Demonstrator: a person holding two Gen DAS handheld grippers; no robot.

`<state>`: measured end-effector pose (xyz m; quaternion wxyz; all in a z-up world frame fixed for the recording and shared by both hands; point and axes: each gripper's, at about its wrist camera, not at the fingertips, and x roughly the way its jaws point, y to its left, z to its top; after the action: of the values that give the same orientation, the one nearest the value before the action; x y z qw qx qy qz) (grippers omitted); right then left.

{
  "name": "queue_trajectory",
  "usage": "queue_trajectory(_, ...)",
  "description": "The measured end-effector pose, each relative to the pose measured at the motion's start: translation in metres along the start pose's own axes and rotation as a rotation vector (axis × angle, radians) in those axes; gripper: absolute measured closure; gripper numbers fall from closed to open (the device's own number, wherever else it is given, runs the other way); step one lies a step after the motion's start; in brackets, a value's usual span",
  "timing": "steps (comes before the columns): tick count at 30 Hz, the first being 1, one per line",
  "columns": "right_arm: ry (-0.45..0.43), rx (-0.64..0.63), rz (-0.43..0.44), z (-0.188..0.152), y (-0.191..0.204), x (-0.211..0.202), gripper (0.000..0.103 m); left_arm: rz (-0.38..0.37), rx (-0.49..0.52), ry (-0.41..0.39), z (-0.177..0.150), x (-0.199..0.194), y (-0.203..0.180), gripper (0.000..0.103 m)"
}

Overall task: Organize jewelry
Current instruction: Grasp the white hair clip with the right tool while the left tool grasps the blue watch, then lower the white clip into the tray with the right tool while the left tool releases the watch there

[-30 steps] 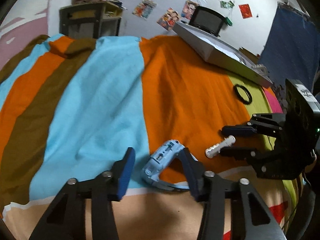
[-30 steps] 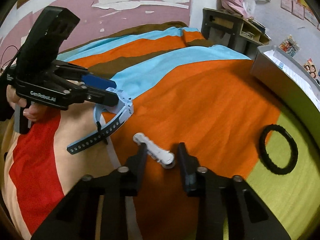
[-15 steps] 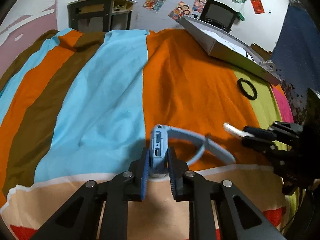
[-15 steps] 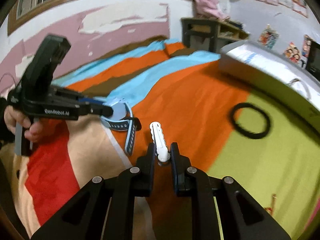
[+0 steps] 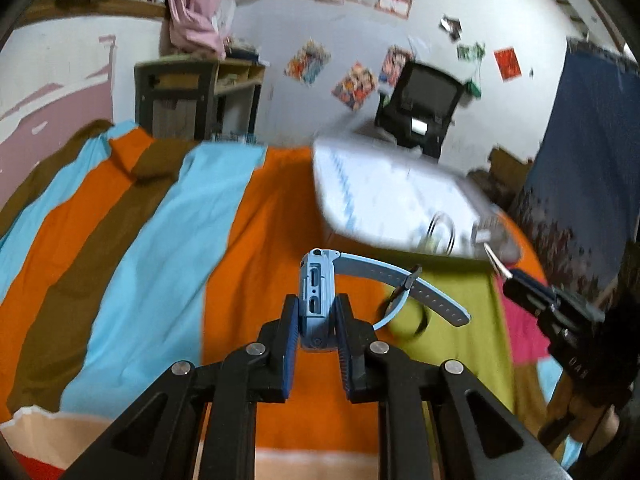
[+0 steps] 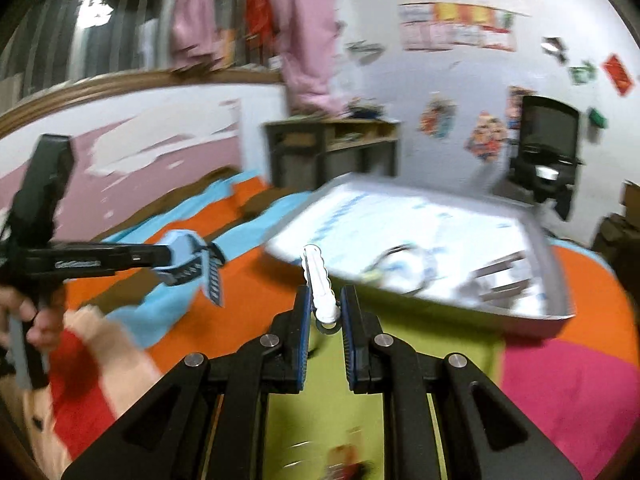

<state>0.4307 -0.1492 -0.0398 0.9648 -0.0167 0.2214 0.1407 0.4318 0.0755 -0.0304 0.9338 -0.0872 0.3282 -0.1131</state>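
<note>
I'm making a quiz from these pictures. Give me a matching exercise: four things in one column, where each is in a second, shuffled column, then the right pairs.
Things:
1. blue watch
2. white clip
3. black ring
4. grey tray

Places:
A. lying on the bedspread
B. shut in the left gripper
C. resting on the bed, ahead of both grippers
D. shut in the right gripper

Pairs: 1-B, 2-D, 3-A, 4-C

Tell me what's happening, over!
Left gripper shut on blue watch. Right gripper shut on white clip. Tray ahead, path clear.
</note>
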Motion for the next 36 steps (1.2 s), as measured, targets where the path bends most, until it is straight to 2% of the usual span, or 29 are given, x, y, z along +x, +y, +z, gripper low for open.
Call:
queue_trajectory(4,-0.035,0.081,-0.111,0.010,-0.045,0.009,0.090,0.001,-0.043,-0.037,0.024,0.029,-0.026,0.086)
queue_trajectory(9,0.006,0.142,-0.154,0.014,-0.080,0.044,0.090,0.020,-0.045,-0.031,0.044,0.080,-0.058,0.086)
queue_trajectory(15,0.103,0.150,-0.163,0.011,-0.081,0.082,0.090,0.053,-0.044,0.027,0.049,0.121,-0.071,0.086)
queue_trajectory(19,0.159,0.168,-0.152,0.005,-0.084,0.095,0.089,0.053,-0.064,0.070,0.045,0.132,-0.068,0.085)
queue_trajectory(22,0.163,0.172,-0.142,0.000,-0.086,0.094,0.088,0.053,-0.062,0.063,0.042,0.131,-0.071,0.084)
queue_trajectory(24,0.154,0.169,-0.138,0.000,-0.086,0.089,0.080,0.070,-0.034,0.062,0.041,0.127,-0.075,0.069)
queue_trajectory(25,0.145,0.165,-0.140,0.000,-0.084,0.084,0.072,0.077,-0.024,0.054,0.042,0.124,-0.077,0.064)
queue_trajectory(27,0.124,0.158,-0.149,0.001,-0.081,0.072,0.068,0.080,-0.014,0.016,0.042,0.110,-0.080,0.039)
queue_trajectory(30,0.062,0.146,-0.164,0.006,-0.075,0.040,0.065,0.065,-0.017,-0.062,0.042,0.080,-0.083,0.029)
queue_trajectory(32,0.002,0.139,-0.178,0.011,-0.070,0.010,0.051,0.061,0.002,-0.105,0.040,0.056,-0.089,0.024)
queue_trajectory(33,-0.032,0.136,-0.180,0.013,-0.068,-0.005,0.048,0.057,0.014,-0.133,0.038,0.042,-0.093,0.021)
queue_trajectory(35,-0.102,0.132,-0.183,0.017,-0.063,-0.039,0.034,0.050,0.035,-0.196,0.032,0.013,-0.099,0.006)
queue_trajectory(36,-0.130,0.126,-0.177,0.019,-0.059,-0.055,0.032,0.049,0.038,-0.240,0.028,-0.007,-0.103,0.000)
